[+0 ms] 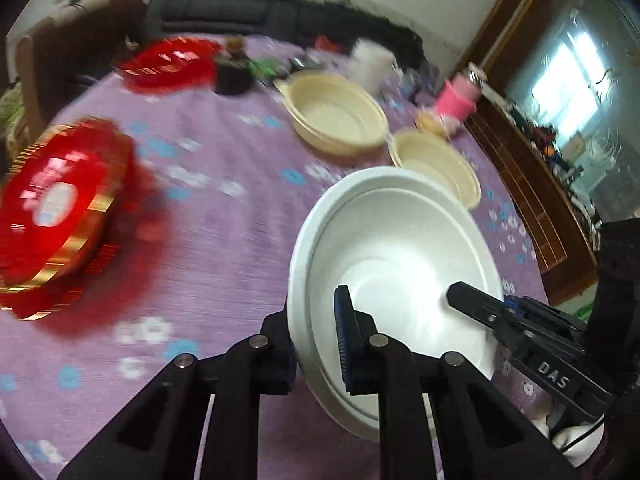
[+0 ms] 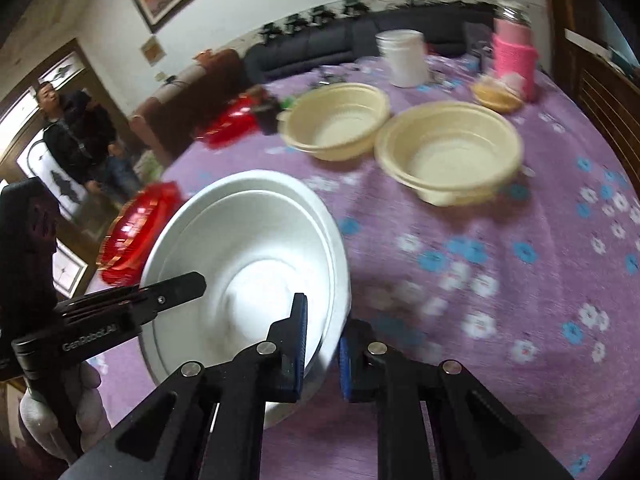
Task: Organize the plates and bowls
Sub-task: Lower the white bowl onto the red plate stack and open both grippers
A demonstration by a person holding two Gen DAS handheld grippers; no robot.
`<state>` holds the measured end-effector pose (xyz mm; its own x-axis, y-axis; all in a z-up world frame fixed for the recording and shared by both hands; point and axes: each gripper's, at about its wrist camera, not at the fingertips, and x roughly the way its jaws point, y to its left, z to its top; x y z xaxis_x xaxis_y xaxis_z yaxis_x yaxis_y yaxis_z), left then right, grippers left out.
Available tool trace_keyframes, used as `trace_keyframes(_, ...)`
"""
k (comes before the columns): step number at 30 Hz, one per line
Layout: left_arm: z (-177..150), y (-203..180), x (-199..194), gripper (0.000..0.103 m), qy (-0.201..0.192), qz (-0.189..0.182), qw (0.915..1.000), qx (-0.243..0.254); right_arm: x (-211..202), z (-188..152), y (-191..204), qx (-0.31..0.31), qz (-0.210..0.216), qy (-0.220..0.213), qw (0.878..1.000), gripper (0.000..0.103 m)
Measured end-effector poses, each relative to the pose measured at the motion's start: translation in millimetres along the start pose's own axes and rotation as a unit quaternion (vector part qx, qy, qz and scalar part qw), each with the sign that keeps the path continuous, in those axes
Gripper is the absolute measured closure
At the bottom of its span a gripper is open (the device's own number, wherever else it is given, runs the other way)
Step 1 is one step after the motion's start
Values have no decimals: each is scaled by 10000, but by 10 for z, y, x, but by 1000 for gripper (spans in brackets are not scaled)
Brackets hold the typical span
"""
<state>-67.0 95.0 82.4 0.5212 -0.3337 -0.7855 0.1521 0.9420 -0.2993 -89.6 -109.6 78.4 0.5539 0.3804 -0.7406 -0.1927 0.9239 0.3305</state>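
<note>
A white bowl (image 1: 400,264) with a second white bowl nested in it is held above the purple tablecloth. My left gripper (image 1: 316,344) is shut on its left rim. My right gripper (image 2: 322,350) is shut on its right rim; the bowl also shows in the right wrist view (image 2: 248,248). Each gripper shows in the other's view, the right one (image 1: 520,328) and the left one (image 2: 120,304). Two cream bowls (image 2: 336,124) (image 2: 452,148) stand further back on the table. Red gold-trimmed plates (image 1: 52,208) (image 1: 172,60) lie at the left.
A white tub (image 2: 404,58), a pink-wrapped jar (image 2: 514,54) and a small yellow dish (image 2: 494,96) stand at the table's far side. A dark cup (image 1: 232,72) stands by the far red plate. A wooden chair (image 2: 600,92) is at the right. A person (image 2: 76,136) stands at the left.
</note>
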Motion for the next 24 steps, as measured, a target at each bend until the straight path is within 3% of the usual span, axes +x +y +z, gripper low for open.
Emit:
trace_keyframes(8,150,699,-678,87,-566,714,9955,-272,192,441,974,-575,500,-192,9969,88)
trace_keyframes(14,381,1314,-954,87,-827,1428,9848,-549,483,801,1758,-907,814,-153,9924,88)
trace_keyframes(20,490,1897,-809,87,-638,1783,9776,-916,1006,931,2258,-1206,688,27,9903,88)
trace_keyframes(24,478,2130,-620,87,-467,1924,9748,-1027,1341,921,2375,-1317,505,196,9898,88)
